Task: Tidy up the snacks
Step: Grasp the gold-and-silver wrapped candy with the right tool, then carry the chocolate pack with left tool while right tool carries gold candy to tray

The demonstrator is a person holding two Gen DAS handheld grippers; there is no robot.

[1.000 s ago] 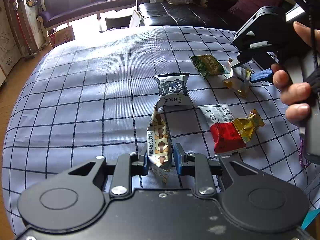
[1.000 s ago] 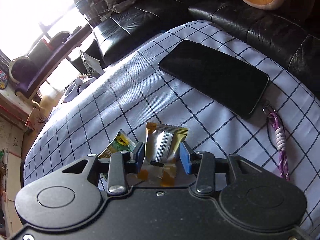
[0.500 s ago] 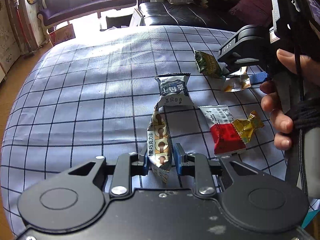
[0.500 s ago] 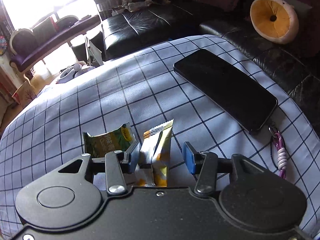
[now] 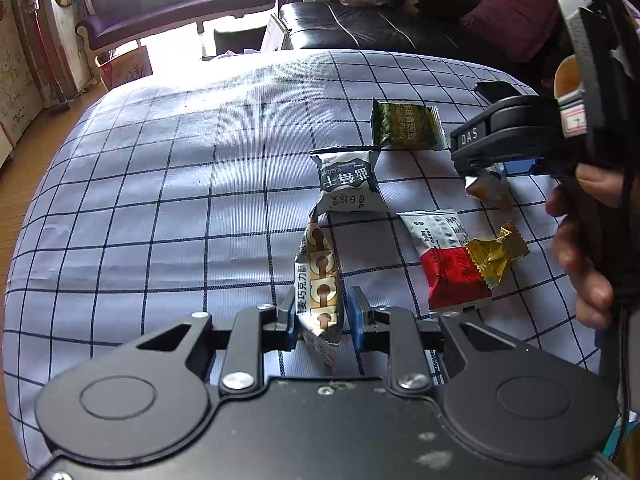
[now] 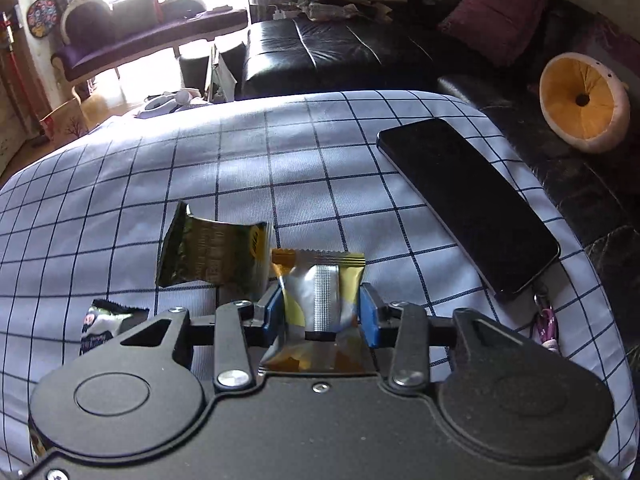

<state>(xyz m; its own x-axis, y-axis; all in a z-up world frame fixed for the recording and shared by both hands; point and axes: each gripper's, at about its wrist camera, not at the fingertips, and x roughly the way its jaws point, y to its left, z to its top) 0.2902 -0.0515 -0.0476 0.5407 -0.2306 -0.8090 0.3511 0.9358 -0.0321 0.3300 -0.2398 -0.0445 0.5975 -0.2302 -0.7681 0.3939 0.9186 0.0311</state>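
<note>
Presently the left gripper (image 5: 322,318) is clamped on a cream-and-brown wafer packet (image 5: 318,276) standing on the checked cloth (image 5: 160,200); its lower end is hidden behind the housing. The right gripper (image 6: 320,316) jaws are closing around a silver-yellow packet (image 6: 320,292); pad contact is unclear. Beside it lies a green packet (image 6: 212,256), its print unreadable.

Black left gripper (image 5: 322,318) with blue pads (image 5: 357,316), silver screws; right gripper (image 5: 486,174) apparently marked "DAS".
</note>
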